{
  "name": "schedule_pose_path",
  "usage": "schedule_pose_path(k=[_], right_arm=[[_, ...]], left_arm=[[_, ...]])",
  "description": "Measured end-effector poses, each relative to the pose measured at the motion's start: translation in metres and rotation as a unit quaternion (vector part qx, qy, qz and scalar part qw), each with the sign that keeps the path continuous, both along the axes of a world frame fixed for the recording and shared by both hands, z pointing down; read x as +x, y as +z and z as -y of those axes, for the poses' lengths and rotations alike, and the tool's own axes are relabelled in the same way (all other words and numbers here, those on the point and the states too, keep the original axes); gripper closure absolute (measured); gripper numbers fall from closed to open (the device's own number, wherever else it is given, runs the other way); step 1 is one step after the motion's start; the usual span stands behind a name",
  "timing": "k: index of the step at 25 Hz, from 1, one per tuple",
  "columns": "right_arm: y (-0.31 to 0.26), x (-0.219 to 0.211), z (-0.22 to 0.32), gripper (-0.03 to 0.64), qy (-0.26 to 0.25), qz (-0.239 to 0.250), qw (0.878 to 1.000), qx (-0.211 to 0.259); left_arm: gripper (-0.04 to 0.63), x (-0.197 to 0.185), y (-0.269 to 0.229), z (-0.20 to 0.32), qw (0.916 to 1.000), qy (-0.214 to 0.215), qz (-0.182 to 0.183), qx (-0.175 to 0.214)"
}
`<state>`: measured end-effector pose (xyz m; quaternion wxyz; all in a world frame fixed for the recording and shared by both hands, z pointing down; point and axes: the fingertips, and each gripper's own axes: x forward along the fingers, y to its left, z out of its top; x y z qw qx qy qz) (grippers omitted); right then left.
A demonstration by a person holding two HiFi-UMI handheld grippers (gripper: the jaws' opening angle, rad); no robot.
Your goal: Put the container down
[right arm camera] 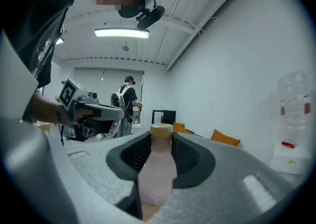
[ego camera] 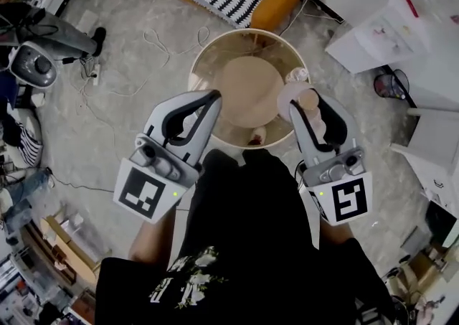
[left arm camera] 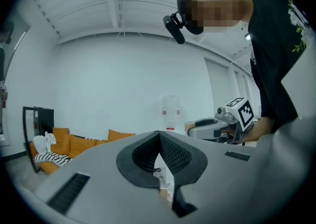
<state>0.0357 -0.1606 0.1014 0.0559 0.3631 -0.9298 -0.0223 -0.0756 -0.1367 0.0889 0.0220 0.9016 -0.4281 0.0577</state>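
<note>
Bottle [right arm camera: 157,168], pink, clamped between the jaws of the right gripper [right arm camera: 161,139]; upper centre-right of head view, over the table [ego camera: 203,65] edge, apparently ready for lowering; left gripper [left arm camera: 159,136] closed, empty, aside.

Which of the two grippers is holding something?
The right gripper: its jaws are clamped on a pale pink bottle. The left gripper has its jaws together with nothing between them.
</note>
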Motion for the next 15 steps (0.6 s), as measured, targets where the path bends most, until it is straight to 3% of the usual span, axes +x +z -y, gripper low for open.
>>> schedule_pose_path(k=[4,7,12,15], right_arm=[[0.024,-0.022,0.023,0.494,-0.035,-0.013,0.999,-0.027],[0.045,-0.040,0.044,0.494,-0.045,-0.025,0.998,-0.040],[0.088,-0.069,0.079,0.494,-0.027,-0.046,0.996,-0.065],[0.122,-0.075,0.096,0.494,-0.022,-0.065,0.994,-0.081]], left_arm=[[0.591,-0.020,0.018,0.019,0.9992,-0.026,0.024,-0.018],[0.591,-0.038,0.035,0.039,0.9988,-0.032,0.016,-0.034],[0.591,-0.067,0.079,0.079,0.9976,-0.001,0.023,-0.065],[0.591,-0.073,0.105,0.110,0.9976,0.014,0.028,-0.063]])
